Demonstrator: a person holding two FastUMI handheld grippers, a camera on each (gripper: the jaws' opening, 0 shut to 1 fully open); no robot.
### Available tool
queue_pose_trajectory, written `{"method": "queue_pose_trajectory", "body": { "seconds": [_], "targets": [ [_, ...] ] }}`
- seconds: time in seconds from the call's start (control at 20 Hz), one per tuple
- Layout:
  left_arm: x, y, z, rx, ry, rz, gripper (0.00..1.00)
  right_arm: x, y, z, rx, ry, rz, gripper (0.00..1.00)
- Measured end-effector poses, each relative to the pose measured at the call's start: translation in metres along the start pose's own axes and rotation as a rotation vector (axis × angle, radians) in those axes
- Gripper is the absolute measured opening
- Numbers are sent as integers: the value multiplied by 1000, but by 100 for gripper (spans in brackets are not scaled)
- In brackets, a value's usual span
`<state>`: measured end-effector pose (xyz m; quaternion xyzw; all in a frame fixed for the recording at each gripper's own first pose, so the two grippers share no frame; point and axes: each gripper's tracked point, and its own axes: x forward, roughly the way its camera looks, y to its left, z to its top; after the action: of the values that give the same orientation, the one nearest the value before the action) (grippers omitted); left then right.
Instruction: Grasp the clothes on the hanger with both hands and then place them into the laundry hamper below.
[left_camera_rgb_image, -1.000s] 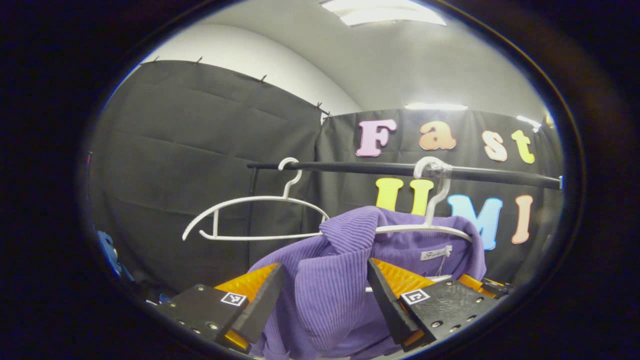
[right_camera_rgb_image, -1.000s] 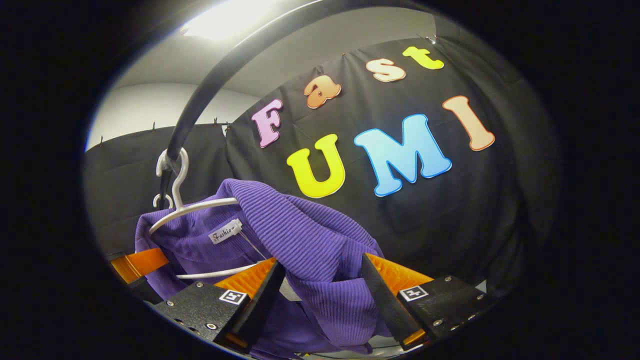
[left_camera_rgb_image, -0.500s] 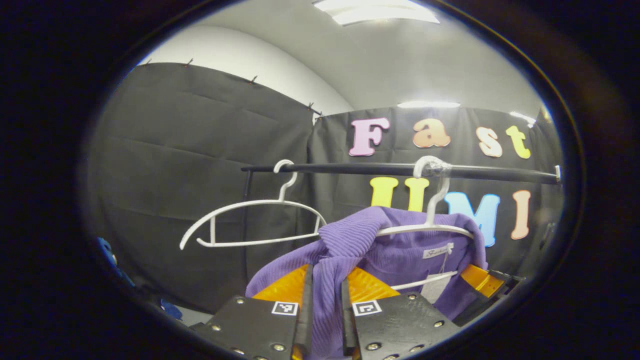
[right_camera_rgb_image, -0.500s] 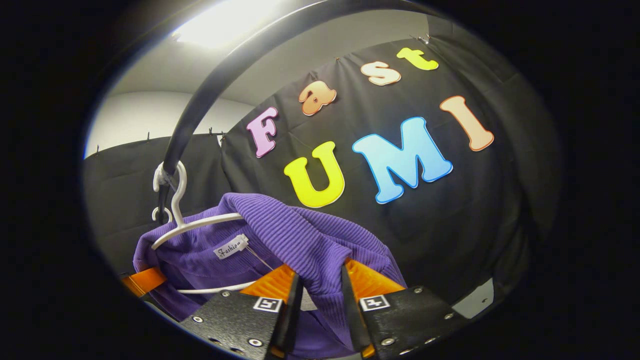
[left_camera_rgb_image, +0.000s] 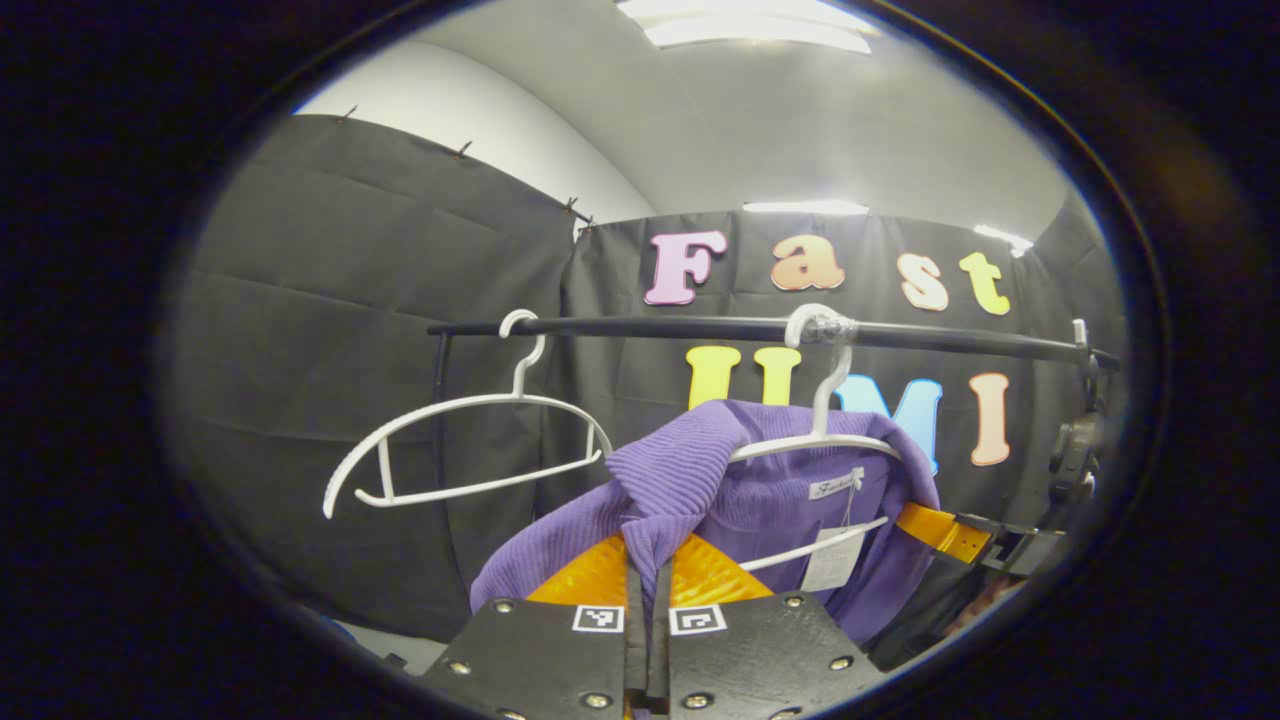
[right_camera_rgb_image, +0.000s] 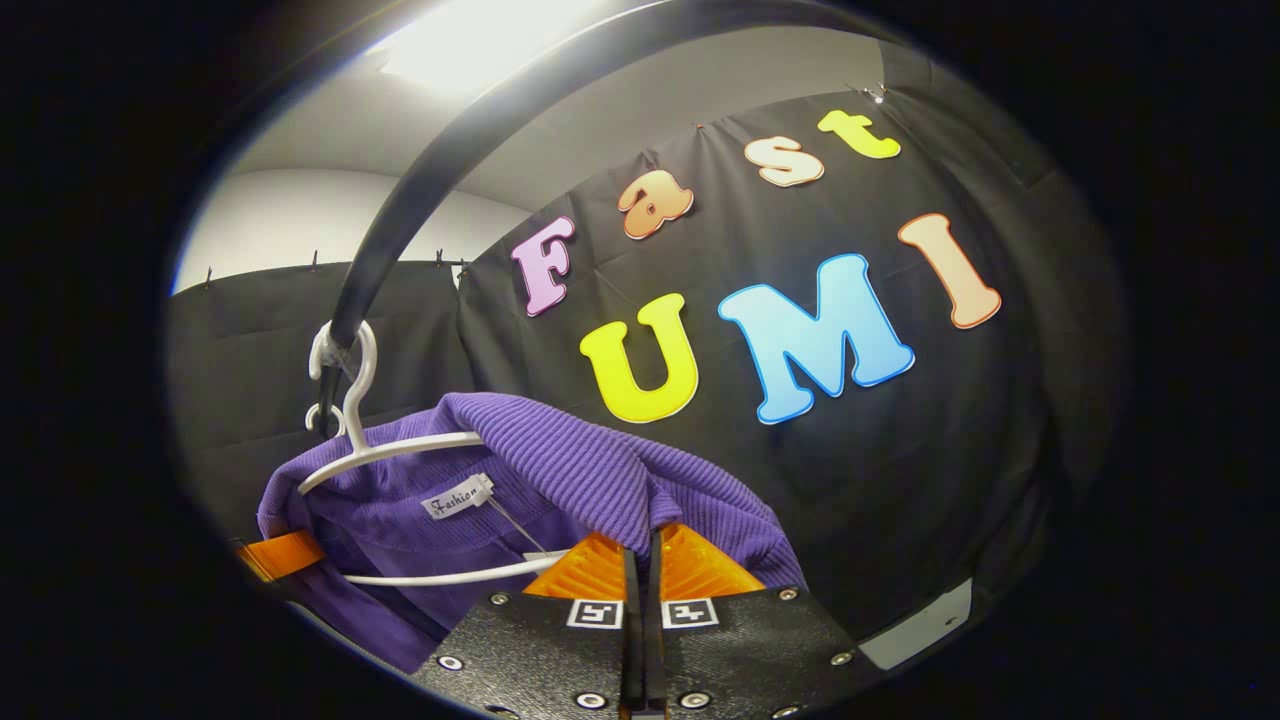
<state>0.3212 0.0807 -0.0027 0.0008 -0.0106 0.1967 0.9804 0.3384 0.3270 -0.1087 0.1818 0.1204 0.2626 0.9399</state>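
Both grippers, left (left_camera_rgb_image: 647, 610) and right (right_camera_rgb_image: 641, 590), had fingers clamped on the purple sweater (left_camera_rgb_image: 740, 500); I'd lift its shoulders evenly off the hanger (left_camera_rgb_image: 815, 445).

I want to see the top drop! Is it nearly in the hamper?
Not yet. Done: both tongs, left and right, pinch the ribbed purple knit top. In hand: it hangs on its white plastic hanger. Left: slipping it off and lowering it.
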Motion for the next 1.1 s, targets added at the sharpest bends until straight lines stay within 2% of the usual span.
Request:
{"method": "queue_pose_trajectory", "body": {
  "seconds": [0.15, 0.2, 0.6, 0.7, 0.75, 0.9, 0.95, 1.1],
  "targets": [
    [-6, 9, 15, -52, -31, 11, 6, -2, -11, 18, -48, -57, -28, 0],
    [-9, 13, 19, -59, -39, 20, 1, -3, -13, 21, -58, -71, -30, 0],
    [-30, 49, 54, -19, -89, 60, 0, -1, -21, 34, -133, -145, -36, 0],
    [-29, 55, 62, 0, -92, 40, 1, 2, -20, 32, -153, -151, -33, 0],
    [-26, 58, 62, 4, -82, 23, 6, 2, -19, 30, -155, -149, -31, 0],
    [-17, 73, 62, -38, -51, -12, 6, 4, -13, 23, -146, -127, -7, 0],
    [-14, 76, 63, -40, -45, -21, 1, 5, -10, 20, -152, -123, 4, 0],
    [-8, 88, 75, 17, -33, -39, 6, 2, 0, 13, -175, -112, 22, 0]
  ]
}}
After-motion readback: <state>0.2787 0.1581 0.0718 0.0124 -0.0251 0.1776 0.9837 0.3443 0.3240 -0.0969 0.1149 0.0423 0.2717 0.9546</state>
